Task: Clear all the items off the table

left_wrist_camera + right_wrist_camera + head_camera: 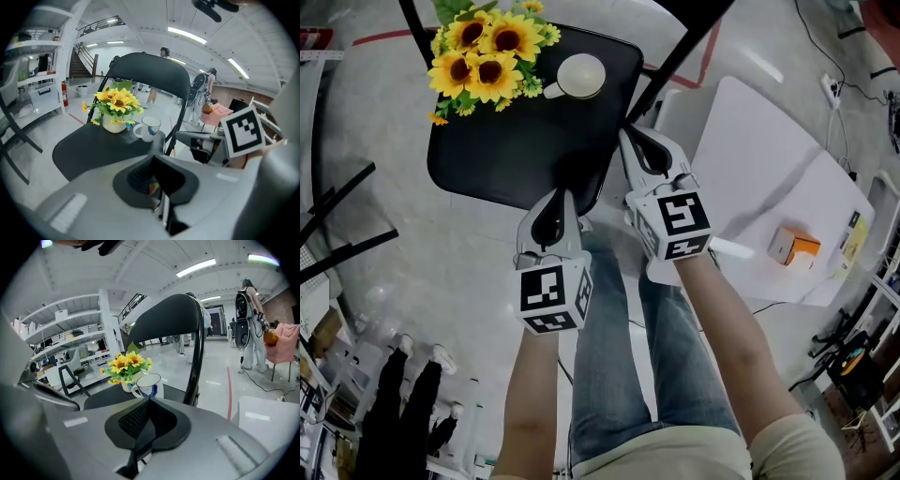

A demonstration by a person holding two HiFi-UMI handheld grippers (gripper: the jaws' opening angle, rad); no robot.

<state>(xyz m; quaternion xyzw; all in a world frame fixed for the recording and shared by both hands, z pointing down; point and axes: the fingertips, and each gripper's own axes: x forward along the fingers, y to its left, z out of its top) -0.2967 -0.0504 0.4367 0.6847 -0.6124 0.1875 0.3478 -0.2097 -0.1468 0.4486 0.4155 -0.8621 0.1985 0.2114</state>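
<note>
A pot of yellow sunflowers [487,52] and a white mug [579,77] stand on the black chair seat [525,141] ahead of me. On the white table [759,159] to the right lies a small orange and white box [792,247]. My left gripper [555,202] is shut, its tips over the seat's near edge. A small coloured sliver shows at its pad seam [152,190]; I cannot tell what it is. My right gripper [630,139] is shut with nothing in it, near the seat's right edge, pointing at the mug [149,383] and flowers [127,364].
The chair's black backrest [173,319] rises behind the mug. Black frame legs [337,211] stand on the floor at the left. Cables [853,89] lie past the table. My legs [619,347] are below the grippers. Shelves [33,79] and people stand further off.
</note>
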